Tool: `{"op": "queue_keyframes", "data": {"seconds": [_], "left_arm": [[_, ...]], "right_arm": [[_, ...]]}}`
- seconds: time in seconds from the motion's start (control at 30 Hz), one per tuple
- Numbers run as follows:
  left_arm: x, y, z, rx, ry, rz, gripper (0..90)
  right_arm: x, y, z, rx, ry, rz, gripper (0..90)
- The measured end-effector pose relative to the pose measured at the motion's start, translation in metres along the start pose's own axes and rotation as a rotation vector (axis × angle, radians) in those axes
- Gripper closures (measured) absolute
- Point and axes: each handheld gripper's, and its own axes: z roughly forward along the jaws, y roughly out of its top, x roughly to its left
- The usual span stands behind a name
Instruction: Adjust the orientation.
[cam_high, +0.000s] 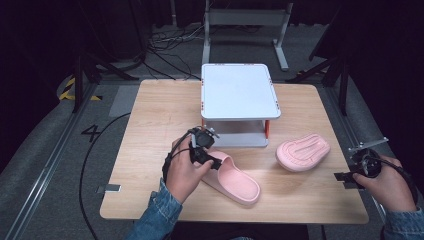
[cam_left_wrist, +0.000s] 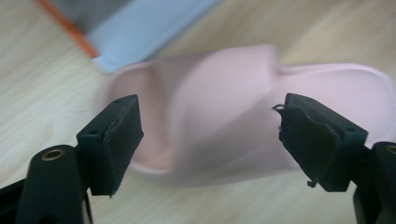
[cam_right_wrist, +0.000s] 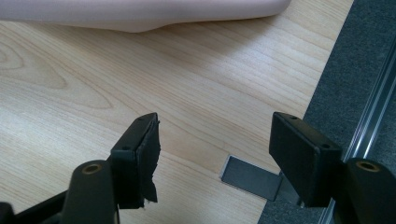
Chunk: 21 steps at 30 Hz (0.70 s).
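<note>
A pink slipper (cam_high: 235, 181) lies sole down on the wooden table (cam_high: 150, 125), in front of the shelf. My left gripper (cam_high: 209, 156) hovers over its strap end. In the left gripper view the left gripper (cam_left_wrist: 210, 140) is open, with the blurred slipper (cam_left_wrist: 224, 126) beyond the gap and neither pad pressing on it. A second pink slipper (cam_high: 303, 151) lies sole up to the right. My right gripper (cam_high: 348, 176) sits at the table's right edge. In the right gripper view the right gripper (cam_right_wrist: 215, 158) is open over bare wood, and that slipper's edge (cam_right_wrist: 140, 14) crosses the top.
A white two-tier shelf (cam_high: 239, 92) with orange posts stands at the back middle of the table; its corner (cam_left_wrist: 140, 28) shows in the left gripper view. A metal bracket (cam_right_wrist: 250, 179) clips the table's right edge, with grey floor (cam_right_wrist: 355, 70) beyond.
</note>
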Motion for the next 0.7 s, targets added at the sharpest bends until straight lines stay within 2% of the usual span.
{"op": "queue_keyframes", "data": {"seconds": [0.03, 0.1, 0.33, 0.47, 0.53, 0.63, 0.7], "left_arm": [[-0.004, 0.001, 0.001, 0.006, -0.003, 0.014, 21.8], [-0.014, 0.003, 0.01, 0.031, 0.029, 0.045, 23.0], [-0.02, 0.003, 0.027, 0.114, 0.162, 0.087, 24.2], [-0.014, -0.004, 0.023, 0.141, 0.166, 0.094, 25.8], [-0.009, -0.009, 0.018, 0.156, 0.186, 0.088, 26.4], [0.001, -0.017, 0.013, 0.169, 0.19, 0.052, 27.2], [0.006, -0.018, 0.013, 0.171, 0.18, 0.049, 27.3]], "right_arm": [[0.0, 0.0, 0.0, 0.0, 0.002, -0.001, 34.0], [0.0, 0.0, 0.0, 0.001, 0.005, -0.001, 34.1], [0.0, 0.001, 0.002, -0.002, 0.01, -0.002, 33.6], [0.0, 0.002, 0.002, -0.006, 0.012, 0.006, 32.9], [0.0, 0.003, 0.002, -0.01, 0.012, 0.004, 32.8], [0.001, 0.008, 0.005, -0.009, 0.017, -0.005, 32.6], [0.002, 0.01, 0.007, -0.006, 0.022, -0.015, 32.5]]}}
